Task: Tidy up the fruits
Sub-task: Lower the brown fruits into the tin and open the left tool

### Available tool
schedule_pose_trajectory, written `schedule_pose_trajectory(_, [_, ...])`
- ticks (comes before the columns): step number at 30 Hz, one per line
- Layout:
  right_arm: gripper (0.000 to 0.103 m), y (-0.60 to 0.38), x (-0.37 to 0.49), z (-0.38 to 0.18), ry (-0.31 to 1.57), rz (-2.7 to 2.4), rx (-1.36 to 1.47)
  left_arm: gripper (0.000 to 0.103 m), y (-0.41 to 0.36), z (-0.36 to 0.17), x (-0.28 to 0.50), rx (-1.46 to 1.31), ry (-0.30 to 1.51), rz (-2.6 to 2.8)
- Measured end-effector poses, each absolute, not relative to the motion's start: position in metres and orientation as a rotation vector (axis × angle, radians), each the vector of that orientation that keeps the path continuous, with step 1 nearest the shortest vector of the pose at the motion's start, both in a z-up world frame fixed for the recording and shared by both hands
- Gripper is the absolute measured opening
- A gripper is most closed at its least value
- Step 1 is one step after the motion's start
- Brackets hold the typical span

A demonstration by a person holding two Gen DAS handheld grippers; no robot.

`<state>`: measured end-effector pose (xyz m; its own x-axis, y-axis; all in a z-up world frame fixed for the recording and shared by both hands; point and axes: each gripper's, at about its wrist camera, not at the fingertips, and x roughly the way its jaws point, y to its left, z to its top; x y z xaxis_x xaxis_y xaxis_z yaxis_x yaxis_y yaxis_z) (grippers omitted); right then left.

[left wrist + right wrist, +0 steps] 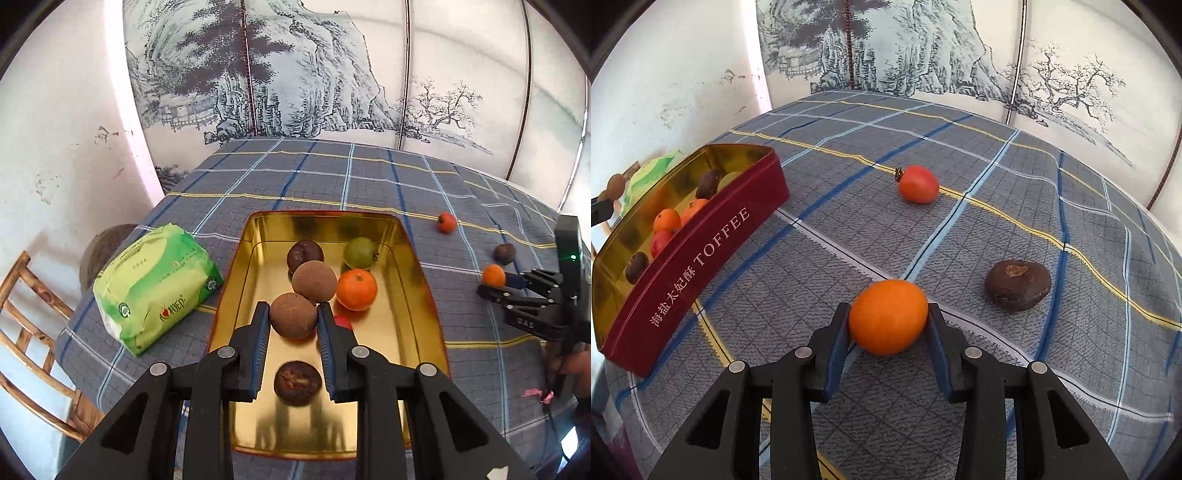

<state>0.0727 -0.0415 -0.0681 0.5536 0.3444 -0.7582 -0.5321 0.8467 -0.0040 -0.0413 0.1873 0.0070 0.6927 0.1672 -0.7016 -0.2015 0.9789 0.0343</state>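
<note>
A gold-lined red toffee tin (pixel 255 236) (pixel 731 221) stands on the plaid table. My left gripper (pixel 293 314) is shut on a brown round fruit (pixel 293 315) above the tin. In the tin lie another brown fruit (pixel 314 280), two dark wrinkled fruits (pixel 305 254) (pixel 297 382), a green fruit (pixel 359 252), an orange (pixel 356 289) and a part-hidden red fruit (pixel 343 321). My right gripper (pixel 888 319) is shut on a small orange (pixel 888 316) (pixel 493 275) at the cloth. A red tomato (pixel 919 184) (pixel 446 222) and a dark wrinkled fruit (pixel 1017 284) (pixel 504 253) lie loose on the table.
A green tissue pack (pixel 155 288) lies left of the tin. A wooden chair (pixel 26 332) stands by the table's left edge. A painted screen (pixel 295 74) and a white wall close off the far side.
</note>
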Motion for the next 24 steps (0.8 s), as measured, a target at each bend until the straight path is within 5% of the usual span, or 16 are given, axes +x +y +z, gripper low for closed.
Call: schedule_pose_trajectory(24, [0.041, -0.04, 0.073, -0.068, 0.835, 0.513, -0.246, 0.023, 0.204, -0.015, 0.024, 0.074, 0.825, 0.266])
